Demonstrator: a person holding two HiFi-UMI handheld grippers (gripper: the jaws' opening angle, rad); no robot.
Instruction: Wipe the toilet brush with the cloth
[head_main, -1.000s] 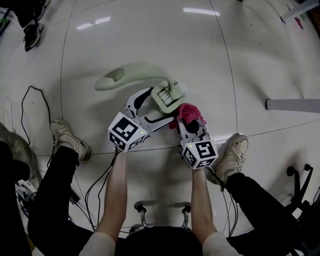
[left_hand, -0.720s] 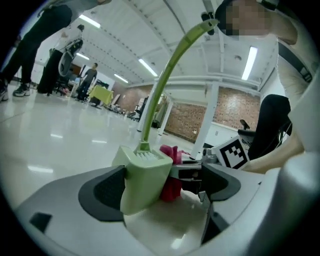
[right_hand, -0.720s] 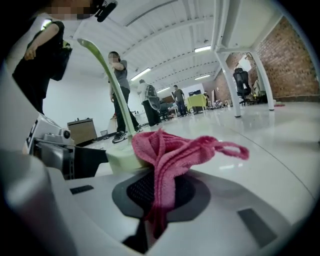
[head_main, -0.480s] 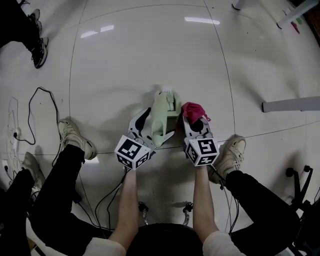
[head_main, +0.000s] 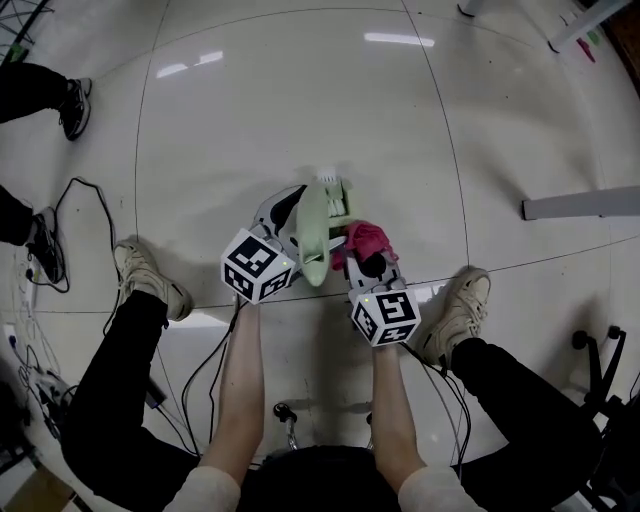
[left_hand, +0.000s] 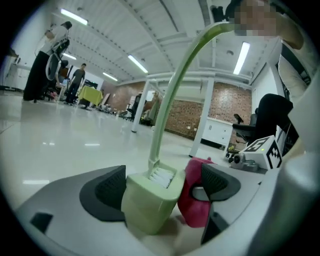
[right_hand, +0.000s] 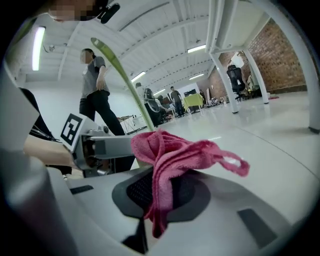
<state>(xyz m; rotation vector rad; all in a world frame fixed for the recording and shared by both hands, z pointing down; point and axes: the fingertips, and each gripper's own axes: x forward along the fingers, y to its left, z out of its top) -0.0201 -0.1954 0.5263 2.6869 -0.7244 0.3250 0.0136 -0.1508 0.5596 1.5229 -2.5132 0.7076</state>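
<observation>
The pale green toilet brush is held off the floor, its white-bristled head pointing away and its curved handle rising toward me. My left gripper is shut on the block-shaped head. My right gripper is shut on a pink cloth. The cloth presses against the right side of the brush head, between it and the left gripper's right pad. In the right gripper view the cloth bunches out of my gripper, and the green handle arcs up behind it.
My shoes flank the grippers on the glossy white floor. Black cables trail at left. A grey bar lies at right, with a chair base below it. Another person's shoes stand at the far left.
The brush has swung from lying with its handle out to the left to standing with the handle toward me. The right gripper has carried the cloth left against the brush head.
</observation>
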